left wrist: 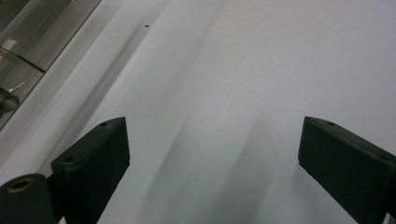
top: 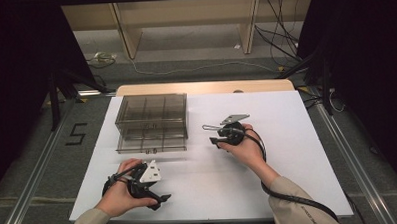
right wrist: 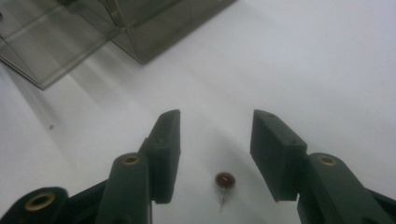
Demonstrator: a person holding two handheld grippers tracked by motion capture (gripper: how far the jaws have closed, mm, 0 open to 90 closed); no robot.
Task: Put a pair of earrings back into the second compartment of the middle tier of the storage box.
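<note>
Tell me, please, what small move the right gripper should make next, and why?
Probably lower the right gripper a little and close on the small brown-capped part. It lies on the white table between the open fingers, untouched, near the clear drawer box.

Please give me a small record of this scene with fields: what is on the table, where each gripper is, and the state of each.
surface: white table
box: clear plastic drawer box, at the table's far left
small part: small brown part, lying on the table between the right gripper's jaws, untouched
right gripper: open, low over the part
left gripper: open wide, holding nothing, near the front edge
</note>
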